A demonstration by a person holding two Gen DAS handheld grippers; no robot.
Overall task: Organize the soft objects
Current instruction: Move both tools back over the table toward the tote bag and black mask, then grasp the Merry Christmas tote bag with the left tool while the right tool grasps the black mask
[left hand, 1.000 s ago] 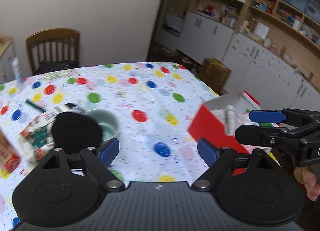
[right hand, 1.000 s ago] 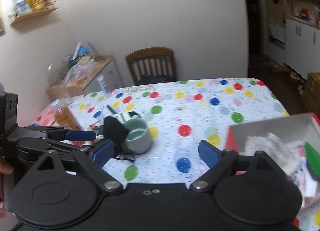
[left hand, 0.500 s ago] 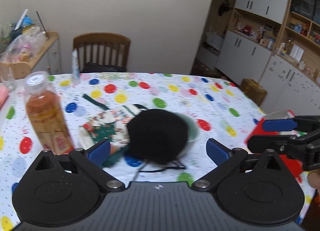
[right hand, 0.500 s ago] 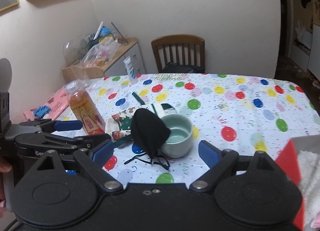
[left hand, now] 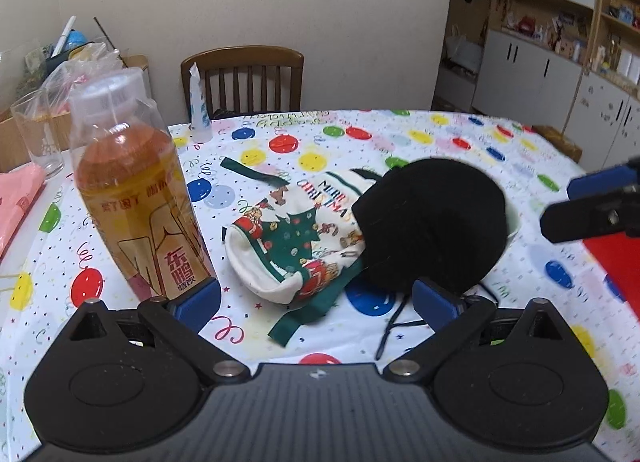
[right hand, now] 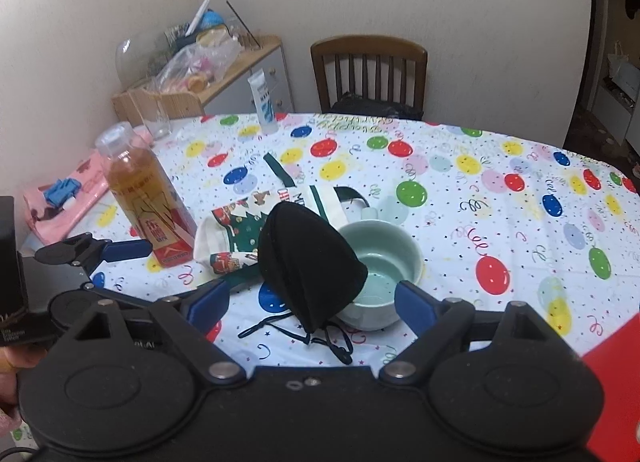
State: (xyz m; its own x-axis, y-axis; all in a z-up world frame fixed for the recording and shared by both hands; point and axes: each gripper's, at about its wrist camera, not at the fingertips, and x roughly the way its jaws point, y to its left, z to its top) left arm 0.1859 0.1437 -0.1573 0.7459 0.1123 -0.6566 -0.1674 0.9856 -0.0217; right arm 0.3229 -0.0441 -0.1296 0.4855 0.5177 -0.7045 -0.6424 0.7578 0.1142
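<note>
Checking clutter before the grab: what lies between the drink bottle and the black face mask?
The Christmas-print cloth lies between the drink bottle and the black face mask, its right end tucked under the mask. Both wrist views show it.

Plain cream walls, a wooden chair and storage units around a party-patterned desk.

The desk [left hand: 440, 133] wears a white cloth printed with coloured balloons and streamers. At the top centre of both views a dark wooden chair [right hand: 369, 73] with a slatted back stands at its far edge against a bare cream wall [left hand: 280, 1]. In the upper left of the right wrist view a low wooden sideboard [right hand: 240, 73] sits in the corner, piled with bags and clutter. At the upper right of the left wrist view, white cabinets [left hand: 532, 73] and open wooden shelves [left hand: 568, 25] line a dimmer side area. Lighting is even and indoor.
</note>
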